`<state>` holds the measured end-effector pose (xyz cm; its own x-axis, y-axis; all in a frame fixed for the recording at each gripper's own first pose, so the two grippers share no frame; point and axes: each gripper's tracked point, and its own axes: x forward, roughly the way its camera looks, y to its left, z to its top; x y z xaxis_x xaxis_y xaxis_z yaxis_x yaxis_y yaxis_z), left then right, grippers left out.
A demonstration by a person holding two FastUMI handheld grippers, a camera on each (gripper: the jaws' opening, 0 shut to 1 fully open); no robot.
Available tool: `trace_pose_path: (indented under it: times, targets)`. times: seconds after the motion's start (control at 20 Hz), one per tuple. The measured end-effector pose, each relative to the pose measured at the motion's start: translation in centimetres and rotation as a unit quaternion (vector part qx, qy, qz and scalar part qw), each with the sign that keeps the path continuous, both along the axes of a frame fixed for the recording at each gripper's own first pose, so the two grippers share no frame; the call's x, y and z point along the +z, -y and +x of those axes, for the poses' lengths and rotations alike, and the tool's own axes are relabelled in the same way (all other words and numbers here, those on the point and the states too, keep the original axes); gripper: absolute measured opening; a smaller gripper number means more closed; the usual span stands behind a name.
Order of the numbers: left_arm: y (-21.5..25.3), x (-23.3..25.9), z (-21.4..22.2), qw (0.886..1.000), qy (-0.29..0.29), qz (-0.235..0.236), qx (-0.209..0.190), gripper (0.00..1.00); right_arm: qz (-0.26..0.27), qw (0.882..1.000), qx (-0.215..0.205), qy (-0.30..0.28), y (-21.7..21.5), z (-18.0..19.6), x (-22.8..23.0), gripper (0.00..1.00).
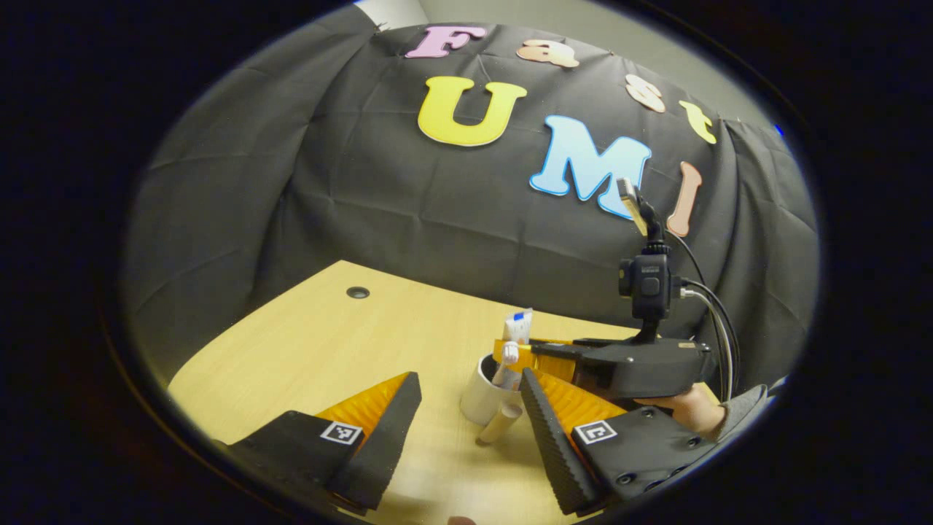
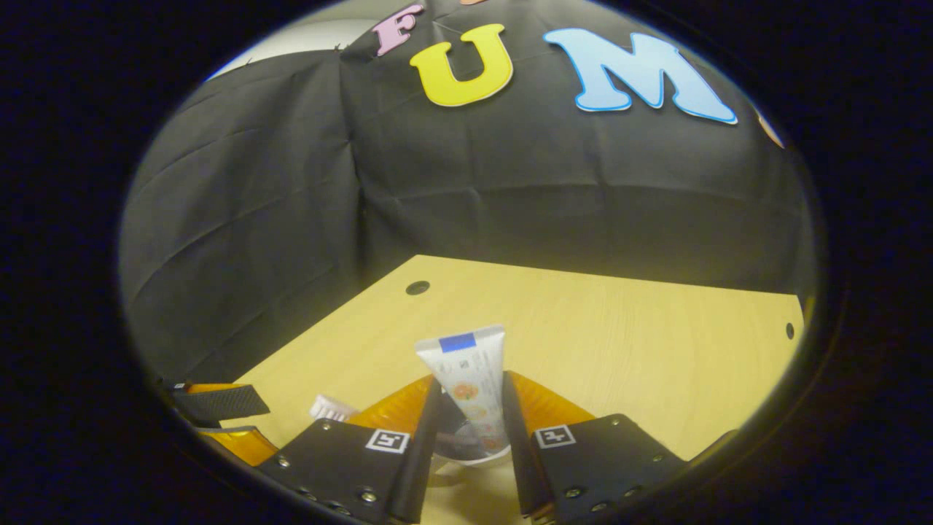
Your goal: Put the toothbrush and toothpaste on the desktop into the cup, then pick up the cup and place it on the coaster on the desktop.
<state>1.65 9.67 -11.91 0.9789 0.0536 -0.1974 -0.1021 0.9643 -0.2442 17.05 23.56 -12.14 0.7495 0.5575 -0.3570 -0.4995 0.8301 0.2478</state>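
Note:
A white cup (image 1: 479, 397) stands on the wooden desktop (image 1: 321, 335), a short pale handle (image 1: 500, 426) jutting from its base toward me. A toothbrush head (image 1: 510, 354) pokes up from it. The toothpaste (image 1: 518, 326) stands upright over the cup mouth, my right gripper (image 1: 519, 362) shut on it. In the right gripper view the toothpaste (image 2: 461, 357) sits between both fingers above the cup rim (image 2: 470, 458), with the toothbrush head (image 2: 332, 408) to the left. My left gripper (image 1: 468, 379) is open, its fingers either side of the cup and short of it.
A hand in a grey sleeve (image 1: 692, 410) holds the right gripper, which carries a camera mast (image 1: 647, 281) with cables. The desktop (image 2: 656, 343) has small round holes (image 1: 357, 292) (image 2: 789, 330). The left gripper's fingers (image 2: 219, 403) show at the far left.

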Motion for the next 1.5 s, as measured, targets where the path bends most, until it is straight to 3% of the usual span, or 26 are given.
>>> trace_pose_path:
  times: [0.05,0.1,0.2,0.25,0.3,0.35,0.9,1.15,1.5]
  targets:
    - [0.1,0.0,-0.1,1.0,0.002,0.001,0.0,0.9,0.008,1.0,0.0,-0.007,0.0,-0.3,-0.2,0.52]
    - [0.3,0.0,-0.1,1.0,0.003,0.001,-0.001,0.9,0.014,1.0,-0.005,-0.011,0.2,-0.5,-0.2,0.69]
    - [0.5,-0.1,-0.3,1.0,0.002,0.003,-0.002,0.9,0.02,1.0,-0.009,-0.017,0.4,-0.9,0.0,0.89]
    - [0.7,0.0,-0.4,1.0,0.003,0.004,-0.002,0.9,0.023,0.999,-0.011,-0.019,0.6,-1.1,-0.1,0.91]
    - [0.8,0.0,-0.4,1.0,0.005,0.005,-0.002,0.9,0.028,0.999,-0.01,-0.022,0.6,-1.3,0.0,0.83]
    - [0.9,0.1,-0.5,1.0,0.006,0.006,-0.003,0.9,0.035,0.999,-0.008,-0.023,0.7,-1.5,0.3,0.91]
    - [3.6,-1.9,0.9,0.999,-0.031,0.005,-0.032,0.9,0.079,0.995,-0.049,0.032,6.1,-3.6,7.8,0.91]
    - [4.7,-3.4,2.9,0.997,-0.06,-0.009,-0.052,0.9,0.057,0.993,-0.085,0.059,11.0,-6.0,9.7,0.91]
    - [5.8,-5.5,5.5,0.992,-0.105,0.011,-0.072,0.9,0.041,0.989,-0.131,0.058,16.0,-9.6,9.5,0.91]
